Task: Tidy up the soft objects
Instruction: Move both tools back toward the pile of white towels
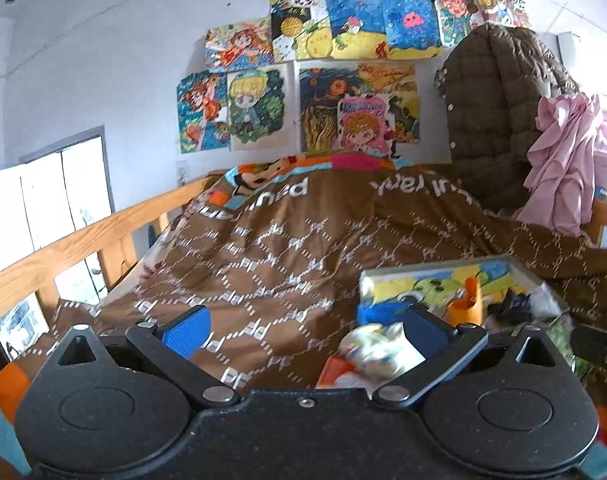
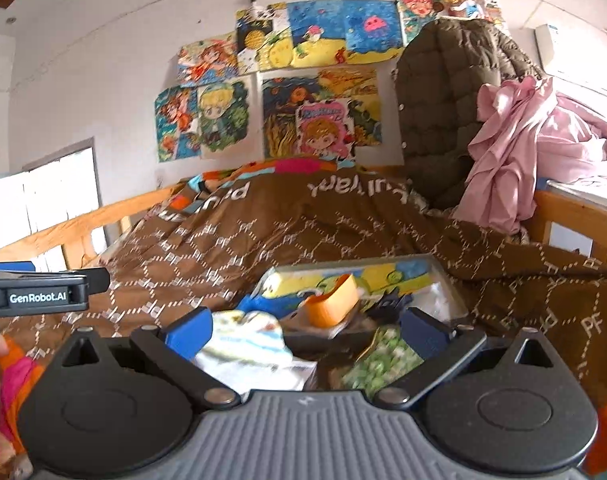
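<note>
Over the brown quilt (image 2: pixel 263 232), both grippers hover wide open, holding nothing; left gripper (image 1: pixel 303 332), right gripper (image 2: pixel 303 332); soft items heaped in the box (image 2: pixel 449 280); looks like pre-grasp; next, right lowers onto white cloth (image 2: pixel 247 344).

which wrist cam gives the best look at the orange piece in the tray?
Right wrist: the orange piece sits near centre, between open fingers, fully visible. Left wrist shows it smaller and off to the right, behind that gripper's right finger.
</note>
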Tool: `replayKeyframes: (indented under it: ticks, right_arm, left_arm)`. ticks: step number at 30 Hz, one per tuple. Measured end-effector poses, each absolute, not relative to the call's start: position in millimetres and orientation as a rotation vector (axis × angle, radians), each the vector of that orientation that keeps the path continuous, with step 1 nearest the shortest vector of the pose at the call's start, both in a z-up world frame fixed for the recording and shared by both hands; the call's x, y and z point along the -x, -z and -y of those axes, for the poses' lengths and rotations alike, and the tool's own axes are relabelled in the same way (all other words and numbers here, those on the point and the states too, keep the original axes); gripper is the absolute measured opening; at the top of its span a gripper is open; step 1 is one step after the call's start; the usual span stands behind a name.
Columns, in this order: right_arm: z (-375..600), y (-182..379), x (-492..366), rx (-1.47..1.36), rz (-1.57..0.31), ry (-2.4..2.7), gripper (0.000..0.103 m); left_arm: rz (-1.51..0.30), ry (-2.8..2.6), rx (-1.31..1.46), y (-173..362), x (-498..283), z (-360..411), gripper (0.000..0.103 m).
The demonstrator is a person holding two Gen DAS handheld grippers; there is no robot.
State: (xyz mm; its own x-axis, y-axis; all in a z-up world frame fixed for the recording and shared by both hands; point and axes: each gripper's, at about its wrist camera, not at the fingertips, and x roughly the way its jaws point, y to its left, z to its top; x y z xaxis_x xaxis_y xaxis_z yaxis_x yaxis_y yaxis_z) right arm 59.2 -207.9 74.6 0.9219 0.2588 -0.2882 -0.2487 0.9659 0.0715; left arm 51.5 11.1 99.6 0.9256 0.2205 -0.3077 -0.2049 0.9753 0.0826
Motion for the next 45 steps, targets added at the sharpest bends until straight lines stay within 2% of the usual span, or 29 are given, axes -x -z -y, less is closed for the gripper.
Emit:
replayKeyframes:
  ticks: [9, 26, 30, 36, 42, 45]
  right_arm:
    - [178, -35, -40, 0.045, -0.409, -0.304, 0.103]
    - [168, 10, -67, 0.118, -0.516, -0.263, 0.103]
    - [167, 17, -72, 0.119, -0.519, -0.259, 0.103]
    - [169, 22, -83, 0.136, -0.406, -0.258, 0.103]
    - [163, 28, -98, 0.139, -0.33, -0.334, 0.096]
    - [155, 31, -102, 0.159, -0.295, -0.401, 0.09]
  left_arm:
    - [-0.409, -0.214, -0.093, -51, -47, -40, 0.102]
    - [-0.495, -0.103, -0.342, 14, -75, -26, 0.102]
    - [-0.514, -0.067, -0.331, 19, -87, -29, 0.102]
    - [-0.553, 0.165, -0.162, 24, -98, -46, 0.102]
    - [-0.58, 0.284, 0.06, 36, -106, -70, 0.09]
    - [-0.615, 0.319, 0.14, 42, -118, -79, 0.078]
